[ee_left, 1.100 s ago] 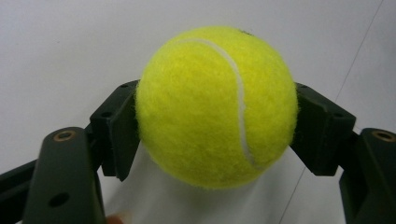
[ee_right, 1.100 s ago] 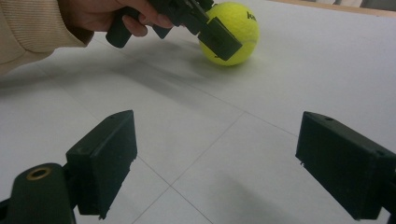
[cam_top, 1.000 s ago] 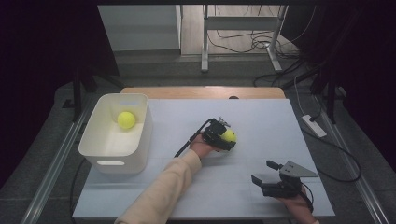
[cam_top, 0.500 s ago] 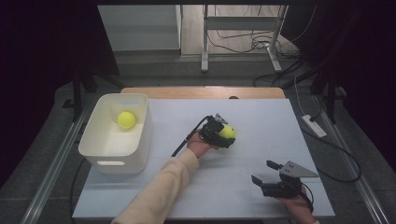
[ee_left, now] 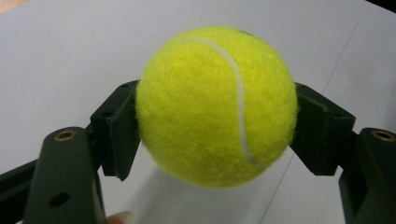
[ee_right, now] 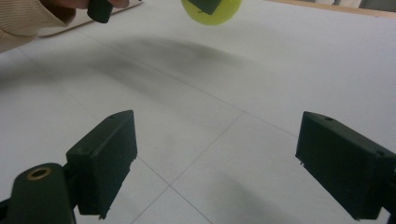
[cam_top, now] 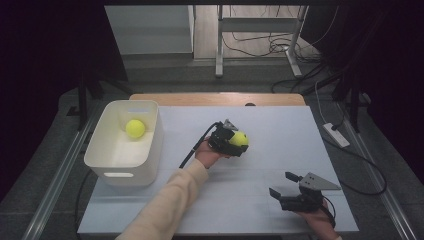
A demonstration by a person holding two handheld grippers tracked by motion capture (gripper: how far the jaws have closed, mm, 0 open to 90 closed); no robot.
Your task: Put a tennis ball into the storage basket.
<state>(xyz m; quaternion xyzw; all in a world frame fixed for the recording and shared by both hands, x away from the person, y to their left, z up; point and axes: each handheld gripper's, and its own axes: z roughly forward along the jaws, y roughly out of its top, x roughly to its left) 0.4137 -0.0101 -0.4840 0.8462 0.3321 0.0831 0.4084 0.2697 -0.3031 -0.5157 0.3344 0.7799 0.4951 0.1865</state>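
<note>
Left hand-held gripper (cam_top: pixel 235 142) clamped on a fuzzy yellow-green tennis ball (ee_left: pixel 217 105), pinched from both sides, just above the middle of the white bench (cam_top: pixel 280 125). Right hand-held gripper (cam_top: pixel 284 185) spread wide, nothing in it, near the front right edge. Second yellow tennis ball (cam_top: pixel 135 128) sitting inside the white plastic bin (cam_top: pixel 150 150) off to the left.

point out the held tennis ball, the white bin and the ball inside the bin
held tennis ball (ee_left: pixel 217 105): left gripper view, middle of its fuzzy face between the jaws
white bin (cam_top: pixel 152 142): high view, its right wall
ball in the bin (cam_top: pixel 135 128): high view, its top centre
</note>
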